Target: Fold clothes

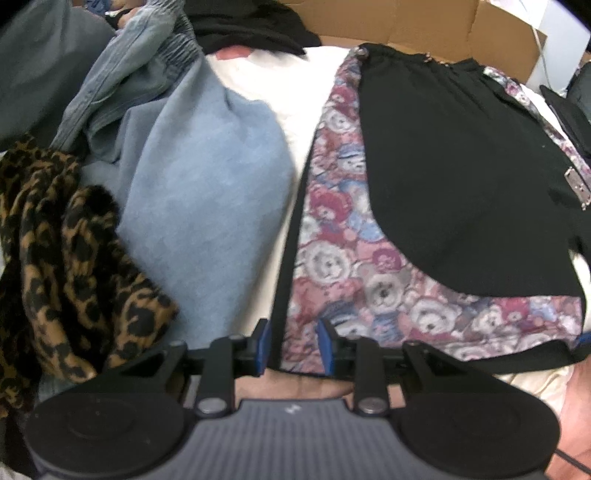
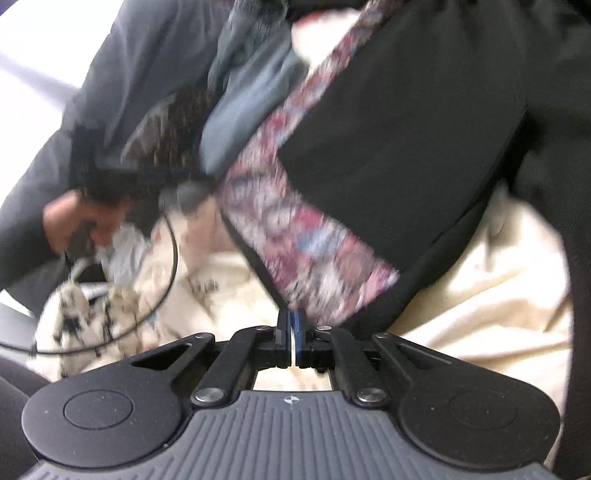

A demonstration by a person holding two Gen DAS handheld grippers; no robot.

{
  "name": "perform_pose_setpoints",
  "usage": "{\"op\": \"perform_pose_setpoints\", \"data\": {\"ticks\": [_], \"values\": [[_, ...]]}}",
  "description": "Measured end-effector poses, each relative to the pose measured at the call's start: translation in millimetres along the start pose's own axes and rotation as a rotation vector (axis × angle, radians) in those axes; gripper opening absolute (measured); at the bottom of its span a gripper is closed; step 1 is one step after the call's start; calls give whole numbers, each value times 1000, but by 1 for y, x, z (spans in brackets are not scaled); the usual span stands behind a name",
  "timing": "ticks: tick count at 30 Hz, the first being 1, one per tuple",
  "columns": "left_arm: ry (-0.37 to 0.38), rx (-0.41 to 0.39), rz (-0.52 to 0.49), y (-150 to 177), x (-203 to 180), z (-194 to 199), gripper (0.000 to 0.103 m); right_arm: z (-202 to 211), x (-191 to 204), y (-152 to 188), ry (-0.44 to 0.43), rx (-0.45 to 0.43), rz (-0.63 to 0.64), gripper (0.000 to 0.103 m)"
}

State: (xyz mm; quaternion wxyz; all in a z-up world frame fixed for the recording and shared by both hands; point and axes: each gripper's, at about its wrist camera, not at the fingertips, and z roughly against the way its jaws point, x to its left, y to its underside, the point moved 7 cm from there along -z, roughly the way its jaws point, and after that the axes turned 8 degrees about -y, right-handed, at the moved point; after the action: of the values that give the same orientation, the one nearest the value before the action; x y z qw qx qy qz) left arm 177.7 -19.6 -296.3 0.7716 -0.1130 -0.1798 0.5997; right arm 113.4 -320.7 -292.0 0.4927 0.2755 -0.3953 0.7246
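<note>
**Left wrist view: bear-print garment at the gripper mouths, mid-handling**

Item 1. Black garment with a pink-and-blue bear-print lining [image 1: 343, 236], spread on a cream bed cover [image 1: 258, 88]. A black panel lies over the print, leaving a printed band down its left side and along its near hem. Its long axis runs away from the left camera; the near hem lies crosswise, just ahead of both tools.

Item 2. Left gripper [image 1: 293, 343]. Jaws stand parted, straddling the black-trimmed near-left corner of the garment; whether the pads touch cloth cannot be told.

Item 3. Right gripper [image 2: 291, 332]. Jaws brought together to a hairline gap at the printed hem's near corner [image 2: 314, 280]; the picture is motion-blurred, so whether cloth is pinched between them cannot be told.

Item 4. Relation governing the next move: each tool sits at one near corner of the same hem, with the garment's body stretching away from both. Judged, a fold would carry that hem away from the person, over the black panel. How many folds the garment holds is not settled.

Item 5. Surroundings. Light blue fleece [image 1: 207, 192], denim [image 1: 147, 70] and a leopard-print piece [image 1: 70, 266] heaped to the left; cardboard box [image 1: 406, 22] beyond the bed.
</note>
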Motion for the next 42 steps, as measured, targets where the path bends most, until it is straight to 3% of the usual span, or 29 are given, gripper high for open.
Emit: {"op": "perform_pose_setpoints", "data": {"ticks": [5, 9, 13, 14, 16, 24, 25, 26, 27, 33, 36, 37, 38, 42], "values": [[77, -18, -16, -10, -31, -7, 30, -6, 5, 7, -13, 45, 27, 1], [151, -32, -59, -15, -60, -5, 30, 17, 9, -1, -41, -49, 18, 5], [174, -29, -82, -15, -71, -6, 30, 31, 12, -13, -30, -141, 35, 40], [175, -26, -79, -14, -71, -6, 30, 32, 13, -16, -19, -159, 42, 46], [174, -21, -72, -11, -70, -6, 30, 28, 13, -20, 19, -170, 62, 48], [208, -4, -47, -4, -73, -5, 30, 12, 12, -25, 87, -150, 115, 46], [217, -3, -49, -4, -75, -5, 30, 10, 12, -25, 94, -149, 120, 34], [228, -4, -53, -4, -79, -5, 30, 9, 12, -25, 102, -148, 125, 11], [239, -5, -58, -4, -83, -4, 30, 8, 11, -25, 110, -146, 130, 2], [296, -17, -83, -7, -102, 1, 30, 2, 9, -27, 158, -139, 161, 0], [303, -18, -86, -6, -105, 1, 30, -3, 9, -27, 181, -135, 182, 8], [303, -17, -86, -6, -105, 2, 30, -5, 10, -27, 189, -133, 191, 25], [301, -16, -84, -5, -105, 1, 30, -7, 10, -28, 197, -131, 200, 49], [288, -6, -70, -3, -97, 2, 30, -16, 12, -28, 227, -124, 237, 54]]}}
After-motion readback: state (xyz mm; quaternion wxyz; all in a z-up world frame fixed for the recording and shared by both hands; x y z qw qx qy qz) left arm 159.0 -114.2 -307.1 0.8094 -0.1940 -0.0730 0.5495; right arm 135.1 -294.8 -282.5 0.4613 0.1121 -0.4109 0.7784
